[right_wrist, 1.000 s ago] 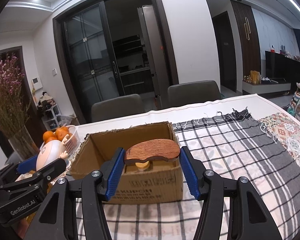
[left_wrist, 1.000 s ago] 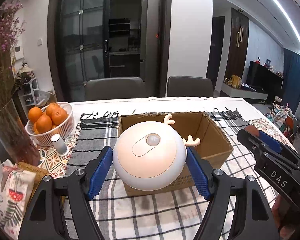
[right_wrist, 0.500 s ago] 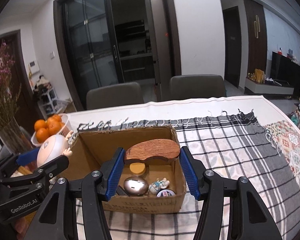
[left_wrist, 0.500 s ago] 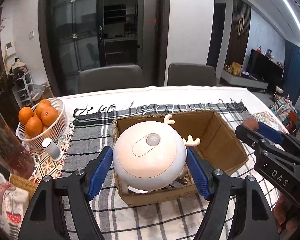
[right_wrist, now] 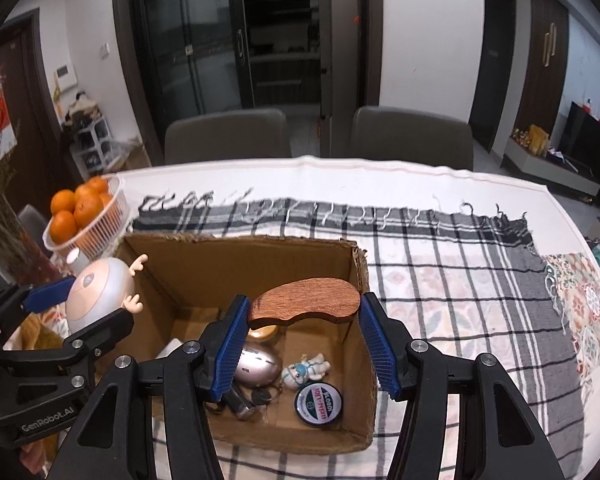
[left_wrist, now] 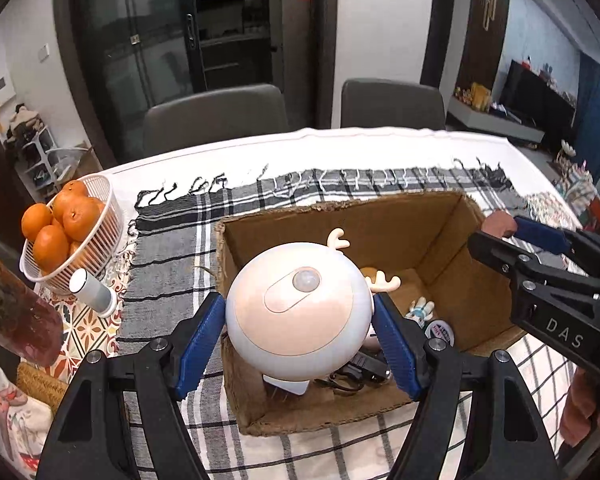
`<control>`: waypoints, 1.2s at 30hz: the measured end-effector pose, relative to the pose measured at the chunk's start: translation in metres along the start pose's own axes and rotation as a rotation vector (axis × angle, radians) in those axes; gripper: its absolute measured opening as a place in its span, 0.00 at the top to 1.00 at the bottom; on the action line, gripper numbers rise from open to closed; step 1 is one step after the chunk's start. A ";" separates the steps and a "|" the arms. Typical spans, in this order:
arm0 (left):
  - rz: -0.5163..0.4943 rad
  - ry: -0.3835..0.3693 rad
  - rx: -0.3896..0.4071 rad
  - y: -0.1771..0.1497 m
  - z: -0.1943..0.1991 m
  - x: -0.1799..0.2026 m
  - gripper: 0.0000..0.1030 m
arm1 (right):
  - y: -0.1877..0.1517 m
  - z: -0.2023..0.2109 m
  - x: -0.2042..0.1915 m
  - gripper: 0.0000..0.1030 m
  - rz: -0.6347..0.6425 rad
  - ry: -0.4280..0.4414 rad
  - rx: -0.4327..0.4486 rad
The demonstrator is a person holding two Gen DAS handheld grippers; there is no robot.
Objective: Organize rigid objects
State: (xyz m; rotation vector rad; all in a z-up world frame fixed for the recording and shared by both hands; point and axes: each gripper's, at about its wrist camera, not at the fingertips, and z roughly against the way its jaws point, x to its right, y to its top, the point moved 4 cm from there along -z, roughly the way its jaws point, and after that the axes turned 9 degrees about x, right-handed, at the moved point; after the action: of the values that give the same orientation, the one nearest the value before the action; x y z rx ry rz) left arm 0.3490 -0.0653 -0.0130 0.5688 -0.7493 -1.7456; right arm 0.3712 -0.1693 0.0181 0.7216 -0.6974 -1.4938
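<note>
My left gripper (left_wrist: 300, 334) is shut on a round pink-white deer toy (left_wrist: 298, 312) with small antlers, held above the left part of an open cardboard box (left_wrist: 440, 228). My right gripper (right_wrist: 302, 344) is shut on a curved brown wooden piece (right_wrist: 306, 306), held above the right part of the same box (right_wrist: 260, 256). Inside the box lie a silver oval object (right_wrist: 258, 364), a small white figurine (right_wrist: 306, 368), a round tin (right_wrist: 318, 402) and dark small items. The deer toy (right_wrist: 98, 292) and left gripper show at the left of the right wrist view.
The box sits on a checked cloth (right_wrist: 460, 272) on a white table. A white basket of oranges (left_wrist: 66, 232), a small white cylinder (left_wrist: 92, 292) and a glass vase (left_wrist: 12, 316) stand at the left. Two grey chairs (right_wrist: 228, 136) stand behind the table.
Both grippers have risen and tilted downward over the box, so its inside and contents now show. Both keep hold of their objects.
</note>
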 end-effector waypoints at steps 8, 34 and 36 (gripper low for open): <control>-0.010 -0.002 -0.072 -0.001 -0.016 0.002 0.28 | -0.003 -0.022 0.000 0.45 0.011 0.047 -0.121; 0.034 0.130 0.186 -0.018 0.097 -0.002 0.08 | -0.022 0.069 0.001 0.39 -0.083 -0.019 0.027; 0.039 0.157 0.225 -0.026 0.113 -0.003 0.06 | -0.027 0.083 -0.001 0.34 -0.076 -0.028 0.055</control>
State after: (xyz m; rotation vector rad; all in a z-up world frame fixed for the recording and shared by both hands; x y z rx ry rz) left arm 0.2539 -0.0341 0.0453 0.8284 -0.8453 -1.5703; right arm 0.2890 -0.1664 0.0487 0.7786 -0.7416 -1.5616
